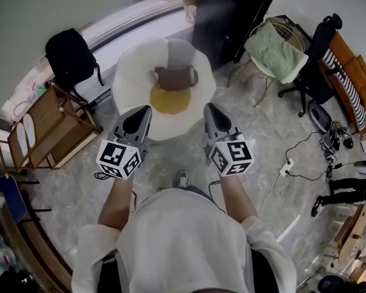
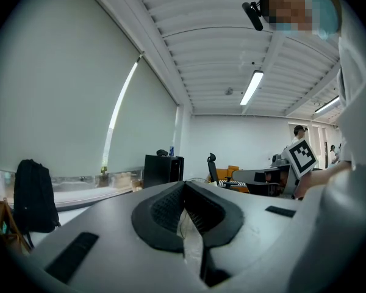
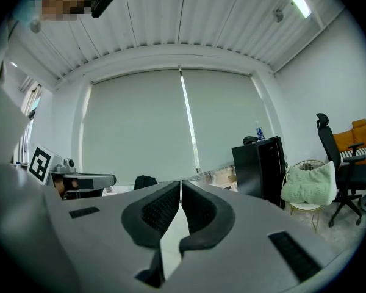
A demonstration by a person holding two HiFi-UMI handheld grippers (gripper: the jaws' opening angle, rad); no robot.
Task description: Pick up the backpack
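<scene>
The black backpack [image 1: 70, 57] stands upright at the far left against the window wall, just behind a wooden rack [image 1: 52, 127]. It shows at the left edge of the left gripper view as the backpack [image 2: 32, 194], and small and distant as the backpack [image 3: 145, 180] in the right gripper view. My left gripper [image 1: 147, 107] and right gripper [image 1: 206, 105] are held side by side in front of me, pointing level and well short of the backpack. Both have their jaws shut with nothing between them, as the left gripper [image 2: 184, 183] and right gripper [image 3: 181, 182] show in their own views.
Straight ahead is a white petal-shaped seat [image 1: 131, 78] with a yellow cushion [image 1: 169, 100] and a brown bag [image 1: 175, 77]. Behind it rises a black cabinet [image 1: 232, 17]. To the right are a wire chair with a green cloth [image 1: 274, 52], an office chair [image 1: 317, 60], and cables [image 1: 293, 163].
</scene>
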